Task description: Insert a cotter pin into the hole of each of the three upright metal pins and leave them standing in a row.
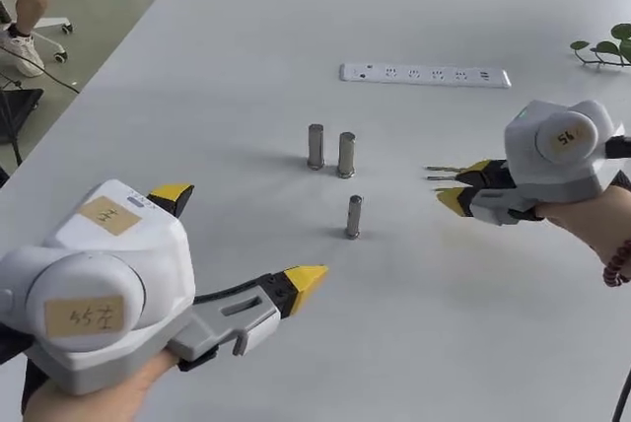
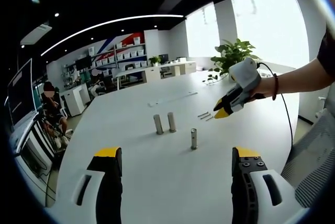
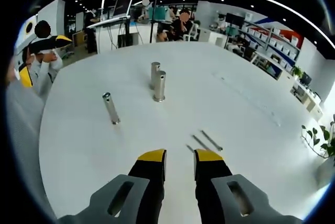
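Observation:
Three upright metal pins stand mid-table: two close together [image 1: 315,146] [image 1: 346,155] and a third [image 1: 354,217] nearer me; they also appear in the right gripper view [image 3: 155,74] [image 3: 159,86] [image 3: 111,108]. Loose cotter pins [image 1: 444,174] lie flat to their right, just ahead of my right gripper's tips [image 3: 203,140]. My right gripper [image 1: 467,183] hovers beside them, its jaws a narrow gap apart with nothing between. My left gripper [image 1: 240,237] is low at the near left, jaws wide open and empty, facing the pins [image 2: 193,138].
A white power strip [image 1: 424,74] lies farther back on the white table [image 1: 246,37]. A potted plant [image 1: 606,50] sits at the table's right edge. A seated person [image 1: 25,8] is off the far left corner.

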A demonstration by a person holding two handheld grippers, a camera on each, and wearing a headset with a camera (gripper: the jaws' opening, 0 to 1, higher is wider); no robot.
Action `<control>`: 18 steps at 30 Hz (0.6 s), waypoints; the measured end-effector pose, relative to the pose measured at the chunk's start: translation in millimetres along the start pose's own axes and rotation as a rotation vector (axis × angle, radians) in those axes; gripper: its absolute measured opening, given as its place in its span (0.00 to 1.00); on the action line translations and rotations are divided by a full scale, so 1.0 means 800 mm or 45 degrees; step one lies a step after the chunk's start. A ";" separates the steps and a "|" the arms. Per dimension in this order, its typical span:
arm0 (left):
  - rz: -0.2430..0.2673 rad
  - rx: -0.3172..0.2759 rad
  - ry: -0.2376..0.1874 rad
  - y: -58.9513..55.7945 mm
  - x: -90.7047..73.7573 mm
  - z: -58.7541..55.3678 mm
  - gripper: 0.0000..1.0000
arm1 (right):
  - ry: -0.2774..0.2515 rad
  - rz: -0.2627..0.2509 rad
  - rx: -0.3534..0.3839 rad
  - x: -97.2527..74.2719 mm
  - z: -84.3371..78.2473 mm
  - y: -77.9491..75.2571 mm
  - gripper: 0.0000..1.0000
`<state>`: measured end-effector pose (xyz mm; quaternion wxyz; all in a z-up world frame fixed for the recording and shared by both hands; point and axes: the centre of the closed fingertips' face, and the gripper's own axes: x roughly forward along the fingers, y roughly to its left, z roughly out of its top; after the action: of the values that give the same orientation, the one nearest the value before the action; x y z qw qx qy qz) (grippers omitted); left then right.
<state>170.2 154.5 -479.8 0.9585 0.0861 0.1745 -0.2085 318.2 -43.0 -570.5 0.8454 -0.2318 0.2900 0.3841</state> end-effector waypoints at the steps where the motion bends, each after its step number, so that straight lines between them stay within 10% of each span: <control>1: -0.006 0.002 0.000 -0.001 0.000 0.000 0.86 | 0.022 0.000 -0.009 0.001 -0.004 -0.003 0.16; 18: -0.049 0.018 0.009 -0.007 0.013 -0.006 0.82 | 0.202 0.111 -0.173 0.018 -0.023 -0.024 0.13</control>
<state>174.9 147.0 -488.7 0.9530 0.0901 0.1781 -0.2278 335.0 -58.3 -590.0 0.7846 -0.3053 0.3390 0.4197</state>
